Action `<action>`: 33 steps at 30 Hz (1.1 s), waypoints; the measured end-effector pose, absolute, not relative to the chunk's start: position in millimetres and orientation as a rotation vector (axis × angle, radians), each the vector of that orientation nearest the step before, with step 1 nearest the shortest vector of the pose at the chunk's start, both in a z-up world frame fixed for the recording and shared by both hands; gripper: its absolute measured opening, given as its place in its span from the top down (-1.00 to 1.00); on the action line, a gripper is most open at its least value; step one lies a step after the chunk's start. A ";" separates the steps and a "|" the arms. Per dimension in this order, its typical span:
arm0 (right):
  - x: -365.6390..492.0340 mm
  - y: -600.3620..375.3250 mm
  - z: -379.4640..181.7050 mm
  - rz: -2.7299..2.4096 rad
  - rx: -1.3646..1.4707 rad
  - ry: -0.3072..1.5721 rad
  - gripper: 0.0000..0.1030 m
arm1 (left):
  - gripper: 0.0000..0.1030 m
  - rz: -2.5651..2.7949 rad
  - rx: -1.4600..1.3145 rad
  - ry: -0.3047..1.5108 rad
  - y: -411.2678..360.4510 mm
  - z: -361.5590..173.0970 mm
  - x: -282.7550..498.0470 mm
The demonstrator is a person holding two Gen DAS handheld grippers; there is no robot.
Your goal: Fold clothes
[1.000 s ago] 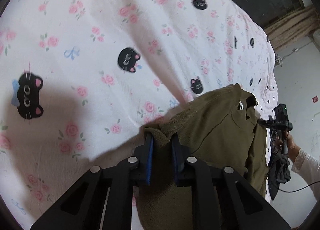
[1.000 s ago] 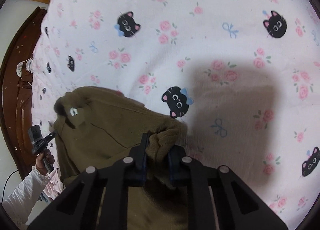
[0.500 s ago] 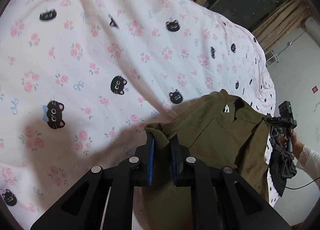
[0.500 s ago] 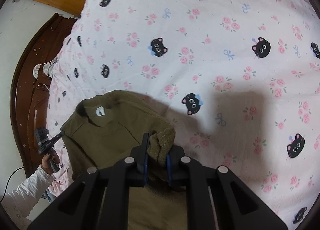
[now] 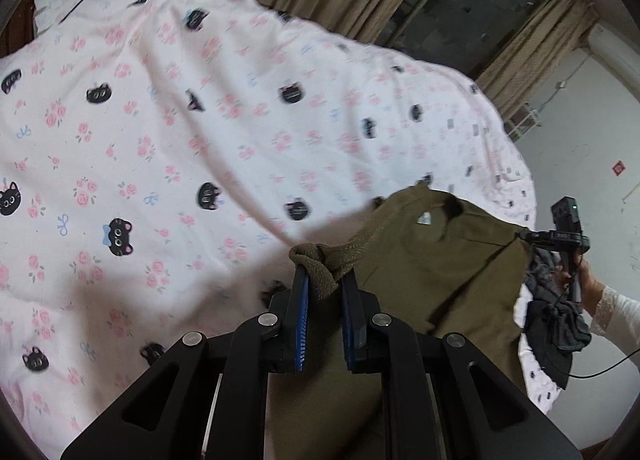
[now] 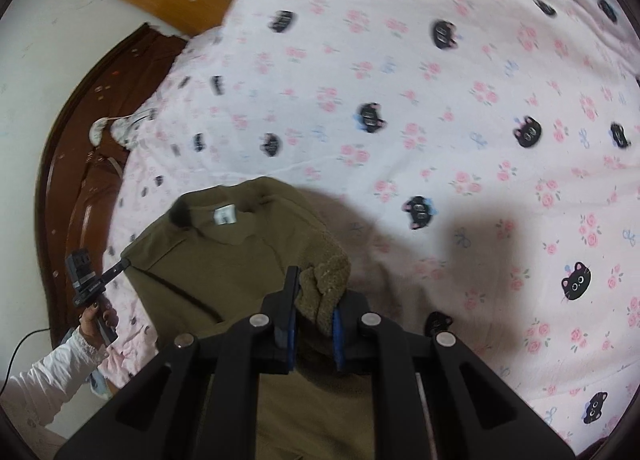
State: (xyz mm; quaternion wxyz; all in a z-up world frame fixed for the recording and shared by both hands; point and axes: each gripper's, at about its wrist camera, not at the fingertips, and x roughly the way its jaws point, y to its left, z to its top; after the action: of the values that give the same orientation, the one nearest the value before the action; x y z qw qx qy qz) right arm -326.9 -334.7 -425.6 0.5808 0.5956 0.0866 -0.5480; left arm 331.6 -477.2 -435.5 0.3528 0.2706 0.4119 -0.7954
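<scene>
Here, the left gripper (image 5: 325, 280) pinches a bunched edge of an olive-green sweater (image 5: 448, 260), its blue-padded jaws pressed on the cloth. The right gripper (image 6: 316, 300) clamps another fuzzy fold of the same garment. The sweater hangs between and below both grippers, its collar ahead of them, over a pink cat-and-rose bedsheet (image 6: 440, 100) beyond the fingers.

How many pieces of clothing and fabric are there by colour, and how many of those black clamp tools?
Olive green sweatshirt: 1, pinched by both clamps
Dark grey garment: 1, at the bed's edge
Pink cat-print bedsheet: 1
Black clamp tools: 2, the left gripper and the right gripper
Total: 5
</scene>
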 end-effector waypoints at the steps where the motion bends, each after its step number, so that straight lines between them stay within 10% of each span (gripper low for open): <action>1: -322.8 -330.2 -419.7 -1.270 1.382 0.202 0.73 | 0.77 -2.067 0.694 1.065 -469.7 -429.0 331.1; 16: -259.3 -178.1 -387.0 -1.080 1.386 0.148 0.73 | 0.77 -2.060 0.633 1.159 -318.9 -378.3 368.0; 33: -182.2 -31.0 -461.1 -0.963 1.640 0.208 0.73 | 0.77 -1.811 0.728 1.406 -158.9 -450.6 408.2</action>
State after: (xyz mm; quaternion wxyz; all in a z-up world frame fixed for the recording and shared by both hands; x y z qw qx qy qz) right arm -182.2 -31.0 -461.1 0.5764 0.7005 0.0888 -0.4114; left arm 408.2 -158.9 -450.6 0.3598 0.2826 0.5454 -0.7023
